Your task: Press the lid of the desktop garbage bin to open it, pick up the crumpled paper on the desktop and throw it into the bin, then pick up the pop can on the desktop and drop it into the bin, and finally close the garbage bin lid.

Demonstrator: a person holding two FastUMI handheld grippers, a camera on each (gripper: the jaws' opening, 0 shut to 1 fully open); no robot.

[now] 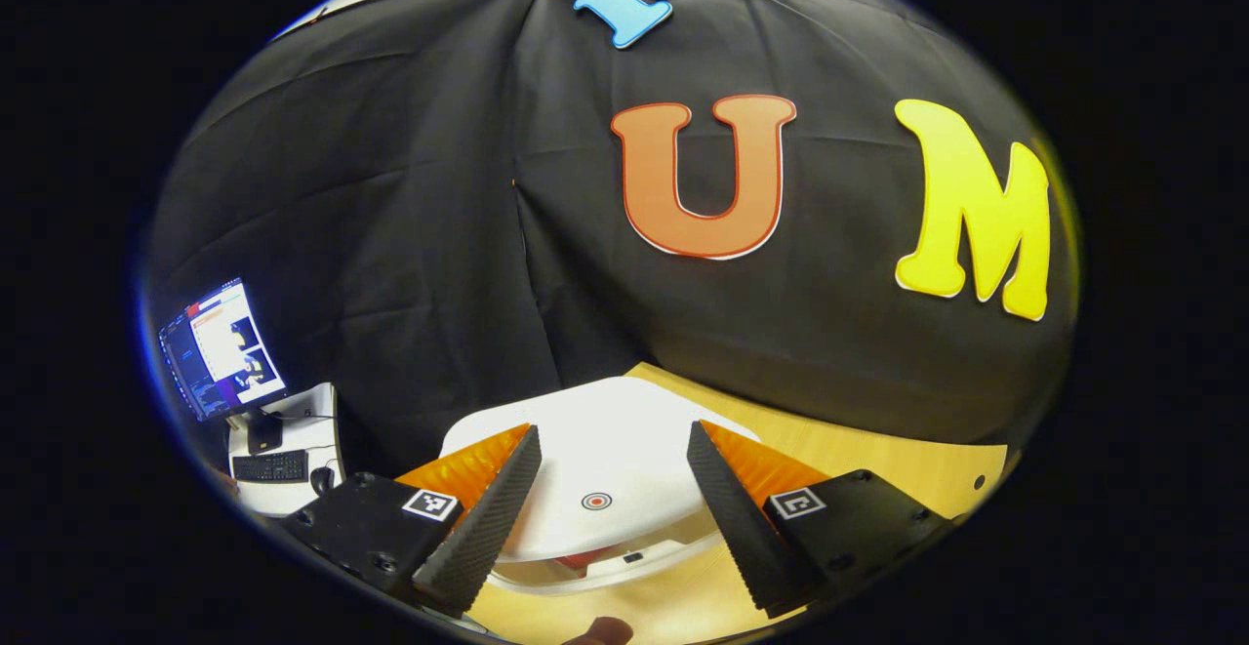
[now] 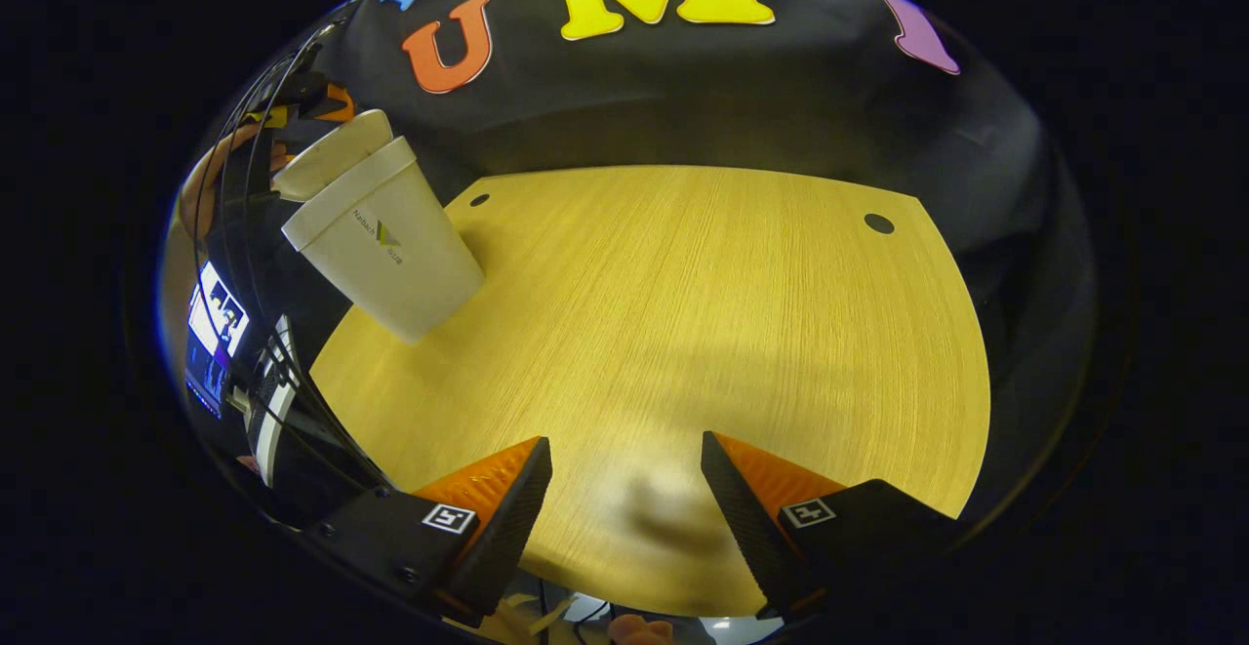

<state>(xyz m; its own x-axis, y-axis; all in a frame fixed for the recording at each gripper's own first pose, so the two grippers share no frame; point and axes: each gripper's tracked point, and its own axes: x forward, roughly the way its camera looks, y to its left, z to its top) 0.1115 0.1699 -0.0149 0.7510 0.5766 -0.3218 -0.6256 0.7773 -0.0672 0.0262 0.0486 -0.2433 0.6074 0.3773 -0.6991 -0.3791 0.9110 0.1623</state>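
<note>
Bin [image 2: 390, 245] upright; lid [image 1: 605, 469] tilted ajar.

white bin [image 2: 390, 245], yellow wood-grain table [image 2: 683, 333].

left gripper [image 1: 612, 489]: ridged wedge fingers on dark blocks; square black-and-white markers and screws on top; right gripper [image 2: 624, 499] looks alike; same markers and screws
</note>
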